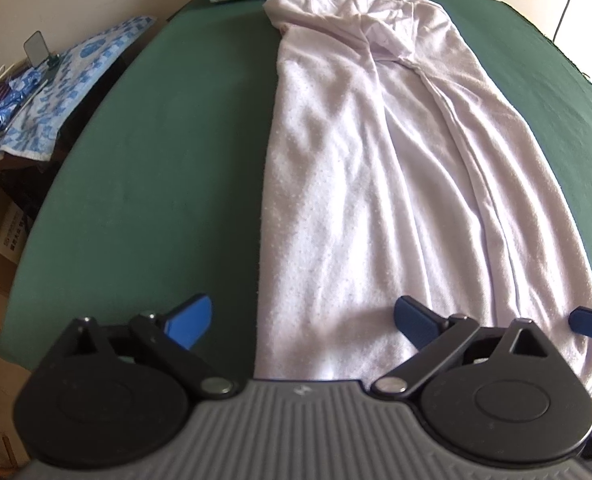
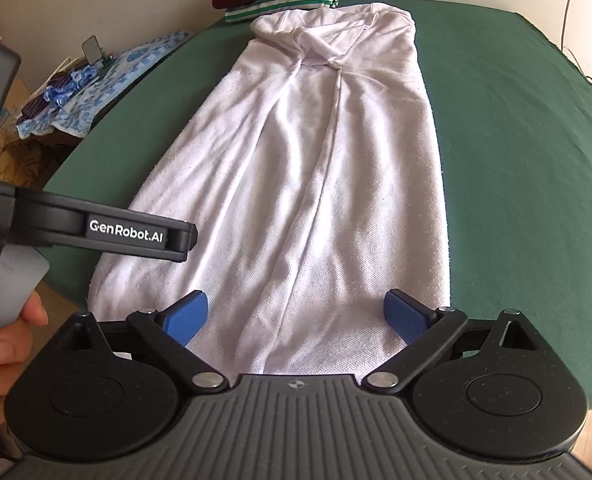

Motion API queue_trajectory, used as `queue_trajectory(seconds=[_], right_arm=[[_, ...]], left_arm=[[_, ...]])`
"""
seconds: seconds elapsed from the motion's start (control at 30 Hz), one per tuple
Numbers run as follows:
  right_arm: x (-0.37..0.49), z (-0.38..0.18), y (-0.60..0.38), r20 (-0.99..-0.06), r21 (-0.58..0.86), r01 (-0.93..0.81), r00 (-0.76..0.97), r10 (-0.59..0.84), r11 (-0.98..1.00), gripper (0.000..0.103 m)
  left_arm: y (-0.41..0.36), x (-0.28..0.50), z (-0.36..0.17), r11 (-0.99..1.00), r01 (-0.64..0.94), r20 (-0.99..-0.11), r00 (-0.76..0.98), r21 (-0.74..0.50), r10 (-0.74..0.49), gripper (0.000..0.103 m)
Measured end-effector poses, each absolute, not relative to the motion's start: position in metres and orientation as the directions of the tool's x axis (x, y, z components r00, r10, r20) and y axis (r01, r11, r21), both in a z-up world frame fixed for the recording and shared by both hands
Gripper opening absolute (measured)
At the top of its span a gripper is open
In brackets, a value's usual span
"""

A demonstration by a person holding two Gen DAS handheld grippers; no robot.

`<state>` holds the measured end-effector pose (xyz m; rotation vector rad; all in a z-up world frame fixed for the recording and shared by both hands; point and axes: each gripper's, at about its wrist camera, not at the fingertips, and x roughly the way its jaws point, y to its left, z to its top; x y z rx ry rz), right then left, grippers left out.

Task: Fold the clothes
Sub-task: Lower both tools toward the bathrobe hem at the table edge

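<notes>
While the white shirt [image 1: 396, 184] lay lengthwise on the green counter [image 1: 155, 160], sides folded in, both tongs hung spread wide at its near hem, grasping nothing: left tongs [image 1: 302, 322] over its left edge, right tongs [image 2: 296, 314] straddling its middle.

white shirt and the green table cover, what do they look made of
White shirt: seemingly a soft cotton knit, matte, with a fine dotted pique-like texture and limp wrinkles. Green table cover: looks like matte woven or felt-like cloth, no sheen, with a frayed far edge; the exact fibre is unclear.
</notes>
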<state>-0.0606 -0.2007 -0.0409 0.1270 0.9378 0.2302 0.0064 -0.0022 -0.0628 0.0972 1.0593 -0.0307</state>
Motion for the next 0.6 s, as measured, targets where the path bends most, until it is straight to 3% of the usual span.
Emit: queue_trajectory(seconds=[0.2, 0.37, 0.47, 0.53, 0.6], right_arm=[[-0.063, -0.042, -0.207, -0.756, 0.272, -0.147, 0.578, 0.306, 0.951, 0.101], [-0.063, -0.04, -0.204, -0.767, 0.24, -0.158, 0.574, 0.287, 0.958, 0.096], [-0.064, -0.036, -0.21, -0.755, 0.234, -0.148, 0.594, 0.275, 0.961, 0.07], [-0.063, -0.033, -0.218, -0.741, 0.253, -0.129, 0.611, 0.278, 0.959, 0.042], [-0.064, -0.031, -0.226, -0.729, 0.26, -0.104, 0.631, 0.266, 0.96, 0.029]], left_arm=[[0.001, 0.009, -0.065, 0.996, 0.07, -0.874, 0.486, 0.047, 0.007, 0.103], [-0.001, 0.009, -0.065, 0.995, 0.077, -0.87, 0.492, 0.06, 0.015, 0.103], [-0.003, 0.007, -0.065, 0.994, 0.084, -0.867, 0.498, 0.072, 0.021, 0.103], [-0.004, 0.006, -0.064, 0.993, 0.088, -0.862, 0.506, 0.081, 0.025, 0.103], [-0.005, 0.005, -0.064, 0.991, 0.095, -0.857, 0.515, 0.092, 0.03, 0.102]])
